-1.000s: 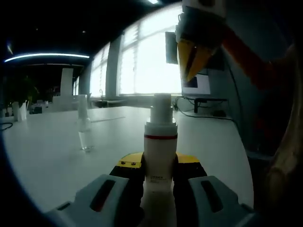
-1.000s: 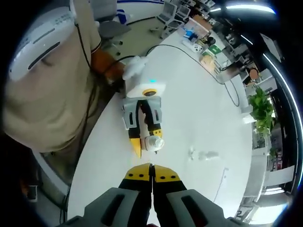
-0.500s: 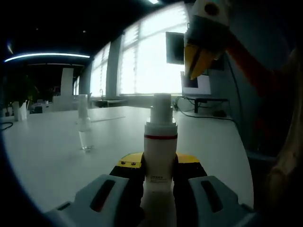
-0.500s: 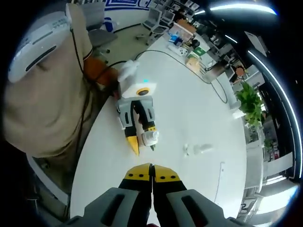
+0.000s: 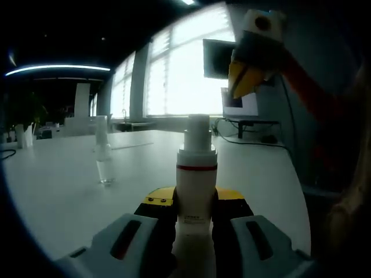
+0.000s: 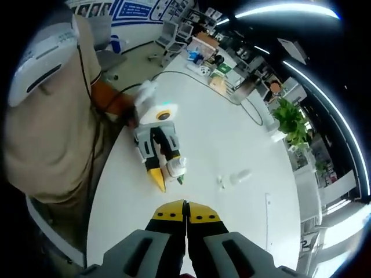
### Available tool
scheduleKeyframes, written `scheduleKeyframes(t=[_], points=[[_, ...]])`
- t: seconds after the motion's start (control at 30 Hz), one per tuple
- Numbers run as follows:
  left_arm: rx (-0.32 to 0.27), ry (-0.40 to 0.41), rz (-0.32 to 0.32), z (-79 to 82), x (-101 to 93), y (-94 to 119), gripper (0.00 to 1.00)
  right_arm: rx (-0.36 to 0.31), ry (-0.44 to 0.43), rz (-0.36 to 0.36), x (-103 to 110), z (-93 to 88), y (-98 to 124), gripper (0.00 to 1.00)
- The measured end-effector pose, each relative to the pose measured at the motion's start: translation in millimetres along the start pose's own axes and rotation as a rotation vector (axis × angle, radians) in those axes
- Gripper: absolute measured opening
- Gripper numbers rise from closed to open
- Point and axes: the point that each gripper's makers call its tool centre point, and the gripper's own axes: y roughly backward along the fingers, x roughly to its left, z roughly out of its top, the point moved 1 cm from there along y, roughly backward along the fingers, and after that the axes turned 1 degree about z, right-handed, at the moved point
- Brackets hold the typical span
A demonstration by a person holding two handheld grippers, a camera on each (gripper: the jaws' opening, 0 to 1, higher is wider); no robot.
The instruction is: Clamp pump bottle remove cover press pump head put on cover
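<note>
A white pump bottle (image 5: 196, 155) with a red ring stands upright, and my left gripper (image 5: 195, 200) is shut on its body. Its bare pump head points up. The clear cover (image 5: 102, 155) stands on the white table to the left, apart from the bottle. My right gripper (image 5: 238, 91) hangs high at the upper right, yellow tips together, holding nothing. In the right gripper view, my right gripper (image 6: 185, 211) is shut and looks down from well above on the left gripper (image 6: 167, 176), the bottle (image 6: 175, 166) and the cover (image 6: 239, 176).
The white table (image 6: 232, 133) is long; cables and small boxes (image 6: 215, 65) lie at its far end, with a green plant (image 6: 288, 120) beyond. A person in a beige top (image 6: 46, 127) stands at the table's edge. A monitor (image 5: 239, 104) sits by the bright windows.
My right gripper has lifted higher and farther from the pump head, staying shut. The left gripper and the bottle have not moved.
</note>
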Motion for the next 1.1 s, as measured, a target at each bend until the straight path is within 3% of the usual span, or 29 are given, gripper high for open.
scheduleKeyframes(t=[1.1], points=[[0.000, 0.001, 0.011, -0.8, 4.1, 0, 0.14, -0.140, -0.198, -0.176, 4, -26.2, 5, 0.00]])
